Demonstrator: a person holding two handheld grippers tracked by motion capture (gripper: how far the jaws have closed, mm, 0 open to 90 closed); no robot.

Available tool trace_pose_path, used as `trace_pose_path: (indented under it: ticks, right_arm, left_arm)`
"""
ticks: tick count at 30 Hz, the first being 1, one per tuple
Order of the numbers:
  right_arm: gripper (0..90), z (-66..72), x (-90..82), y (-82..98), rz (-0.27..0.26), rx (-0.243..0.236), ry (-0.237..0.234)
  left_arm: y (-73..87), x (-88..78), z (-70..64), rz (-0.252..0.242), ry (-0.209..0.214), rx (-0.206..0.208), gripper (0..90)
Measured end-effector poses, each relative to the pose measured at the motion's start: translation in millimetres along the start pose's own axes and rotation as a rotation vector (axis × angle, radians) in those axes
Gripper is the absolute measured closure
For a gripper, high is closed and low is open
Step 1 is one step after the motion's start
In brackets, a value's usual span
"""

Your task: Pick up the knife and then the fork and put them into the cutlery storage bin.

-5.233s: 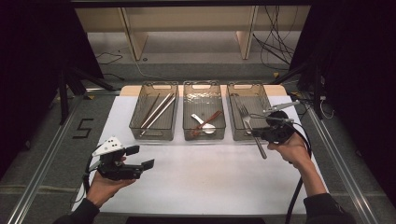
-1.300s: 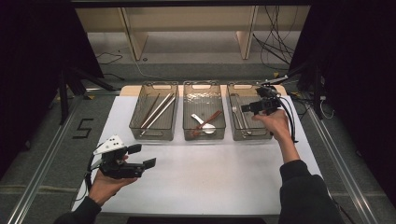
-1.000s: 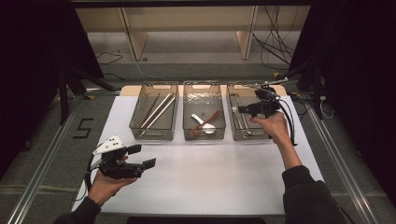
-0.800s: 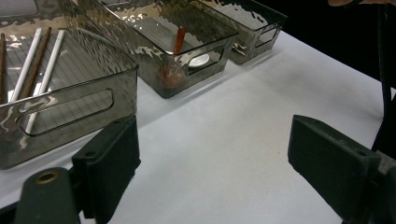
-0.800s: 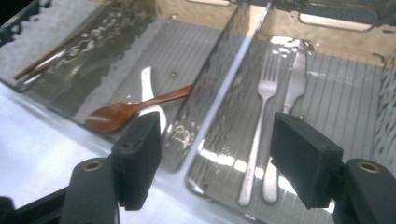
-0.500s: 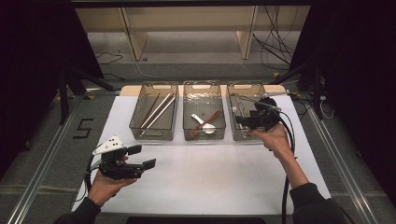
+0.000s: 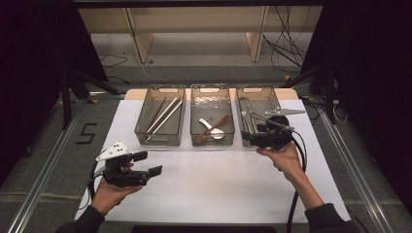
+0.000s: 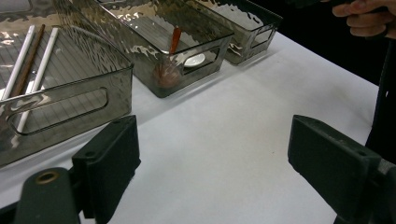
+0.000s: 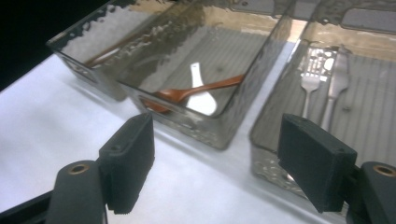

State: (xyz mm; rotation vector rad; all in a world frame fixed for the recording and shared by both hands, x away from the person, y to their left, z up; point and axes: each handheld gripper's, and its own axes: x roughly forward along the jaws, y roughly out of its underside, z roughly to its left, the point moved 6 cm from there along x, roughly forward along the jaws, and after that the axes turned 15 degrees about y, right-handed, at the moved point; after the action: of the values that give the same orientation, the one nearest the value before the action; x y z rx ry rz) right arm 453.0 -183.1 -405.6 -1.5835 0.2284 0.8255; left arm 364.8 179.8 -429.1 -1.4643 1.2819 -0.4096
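Smoked plastic bins: three clear-grey rectangular bins with rippled walls, ribbed floors and cut-out handles stand side by side in a row on the tabletop — left bin (image 7: 160, 116), middle bin (image 7: 212, 114), right bin (image 7: 260, 104).
Tabletop: white, smooth sheet (image 7: 214, 179) over a wooden board.
Left bin contents: four long slim sticks (image 7: 163, 115), pale and dark brown, lying lengthwise.
Middle bin contents: two spoons — one white ceramic spoon (image 9: 201, 99) and one brown wooden spoon (image 9: 196, 91), crossed and touching.
Right bin contents: two metal pieces, a fork (image 9: 309, 86) and a knife (image 9: 337, 79), side by side on the ribbed floor.
Right hand-held gripper (image 7: 252, 138): black, held at the near end of the right bin; its jaws have just been opening and stand wide with nothing between them.
Left hand-held gripper (image 7: 148, 163): black with a grey three-cornered plate, held over the near left of the tabletop, well apart from the bins; jaws wide, nothing in them.
Writing: a black "5" (image 7: 86, 133) on the grey floor left of the tabletop.
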Motion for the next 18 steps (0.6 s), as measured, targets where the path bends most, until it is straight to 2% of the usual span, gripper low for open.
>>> trace_pose_path:
  ticks: [2,5,8,18]
  right_arm:
    - [27.9,4.0,-3.0,3.1,-0.004,0.01,-0.024]
    - [27.8,9.2,-7.5,6.1,-0.025,-0.011,-0.036]
    - [27.4,12.9,-11.2,9.0,-0.045,-0.011,-0.051]
    - [23.5,21.9,-19.8,24.4,-0.095,-0.032,-0.064]
  left_arm:
    - [-0.2,-0.1,-0.1,-0.002,0.001,0.002,16.3]
    - [-0.2,0.1,-0.7,0.0,0.004,0.003,16.2]
    - [0.1,0.3,-1.1,0.003,0.005,0.003,16.2]
    - [0.0,1.1,-2.2,0.003,0.011,0.004,15.9]
